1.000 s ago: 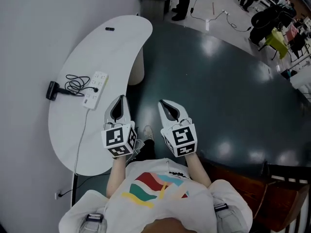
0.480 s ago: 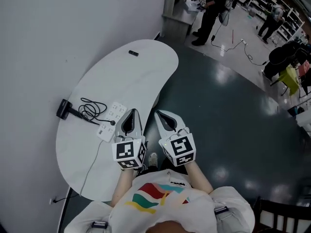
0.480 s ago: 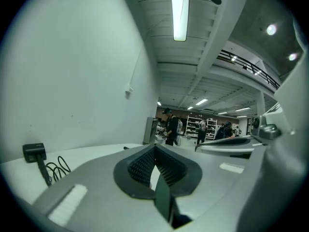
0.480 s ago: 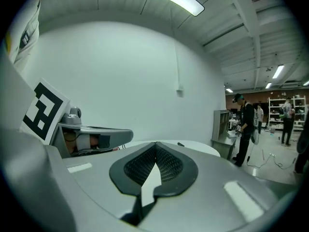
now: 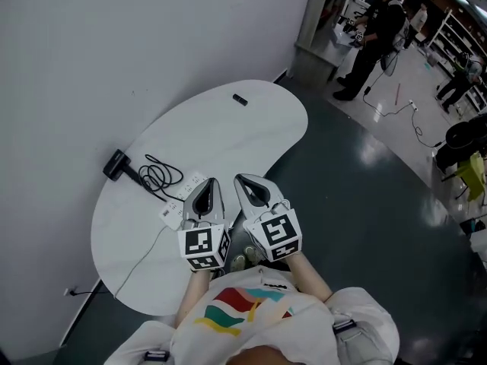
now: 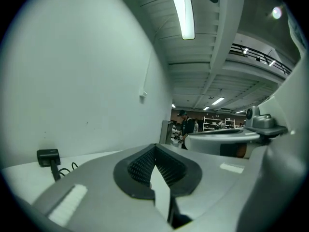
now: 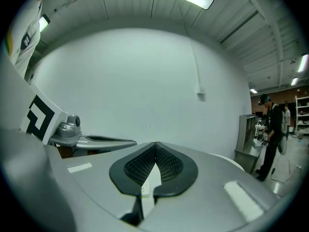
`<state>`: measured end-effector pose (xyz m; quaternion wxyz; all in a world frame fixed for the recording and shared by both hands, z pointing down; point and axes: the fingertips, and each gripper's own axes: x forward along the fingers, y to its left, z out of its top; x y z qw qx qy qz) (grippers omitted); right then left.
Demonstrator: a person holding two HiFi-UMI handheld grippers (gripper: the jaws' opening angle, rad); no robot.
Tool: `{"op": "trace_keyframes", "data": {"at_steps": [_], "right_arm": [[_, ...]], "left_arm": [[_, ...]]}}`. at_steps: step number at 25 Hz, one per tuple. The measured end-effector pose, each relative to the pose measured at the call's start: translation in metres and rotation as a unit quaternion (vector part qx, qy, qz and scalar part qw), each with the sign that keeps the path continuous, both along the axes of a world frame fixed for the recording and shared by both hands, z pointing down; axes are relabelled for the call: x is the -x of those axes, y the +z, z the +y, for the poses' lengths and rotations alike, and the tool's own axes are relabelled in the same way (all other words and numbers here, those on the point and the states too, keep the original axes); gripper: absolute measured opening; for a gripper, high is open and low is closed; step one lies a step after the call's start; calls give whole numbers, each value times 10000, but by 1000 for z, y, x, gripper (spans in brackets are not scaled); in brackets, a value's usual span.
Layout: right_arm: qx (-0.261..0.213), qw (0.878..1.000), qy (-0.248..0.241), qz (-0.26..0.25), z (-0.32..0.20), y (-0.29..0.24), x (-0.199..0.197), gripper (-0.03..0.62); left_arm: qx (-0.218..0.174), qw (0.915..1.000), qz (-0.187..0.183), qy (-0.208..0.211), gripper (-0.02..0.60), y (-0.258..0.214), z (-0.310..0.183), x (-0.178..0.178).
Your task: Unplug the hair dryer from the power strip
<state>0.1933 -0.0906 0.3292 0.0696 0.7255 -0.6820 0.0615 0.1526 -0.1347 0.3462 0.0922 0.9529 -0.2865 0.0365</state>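
Note:
The black hair dryer [image 5: 116,164] lies on the white curved table [image 5: 251,128] by the wall, its cord [image 5: 160,175] coiled beside it. The cord runs to a white power strip [image 5: 176,202], partly hidden under my left gripper [image 5: 210,181]. That gripper is shut and empty, held just above the strip's right end. My right gripper [image 5: 239,178] is shut and empty too, close beside it over the table's near edge. In the left gripper view the hair dryer [image 6: 48,156] sits low on the left, beyond the closed jaws of the left gripper [image 6: 155,145]. The right gripper [image 7: 156,144] faces the bare wall.
A small black object [image 5: 240,99] lies at the table's far end. The strip's own cable [image 5: 141,257] runs across the table to a wall socket [image 5: 71,291]. A person [image 5: 373,36] stands by a cabinet [image 5: 319,21] at the far right, on dark glossy floor [image 5: 365,204].
Both grippers have come forward and left from over the floor to the table's near edge, beside the power strip. Both stayed shut. The hair dryer and strip have not moved.

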Motion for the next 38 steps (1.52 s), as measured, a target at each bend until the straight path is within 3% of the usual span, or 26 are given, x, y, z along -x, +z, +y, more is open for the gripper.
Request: {"op": "trace_keyframes", "data": {"at_steps": [10, 20, 29, 32, 34, 38], "right_arm": [[-158, 9995, -277, -13, -12, -8, -17, 11], [-181, 9986, -503, -57, -15, -14, -15, 11], [-62, 9930, -1163, -208, -36, -4, 29, 12], [-60, 9909, -1329, -223, -41, -4, 40, 12], [-68, 9900, -1396, -213, -46, -4, 46, 12], [25, 9874, -1565, -240, -49, 3, 58, 12]], "left_arm": [[-139, 9997, -28, -193, -2, -9, -14, -18], [-271, 9976, -56, -633, 0, -18, -32, 4], [-279, 9899, -232, -1370, 0, -9, -54, 74], [-302, 9898, -454, -1314, 0, -5, -61, 90], [-254, 9912, -629, -1139, 72, 3, -68, 98], [-101, 9888, -1125, -980, 145, 29, -73, 119]]}}
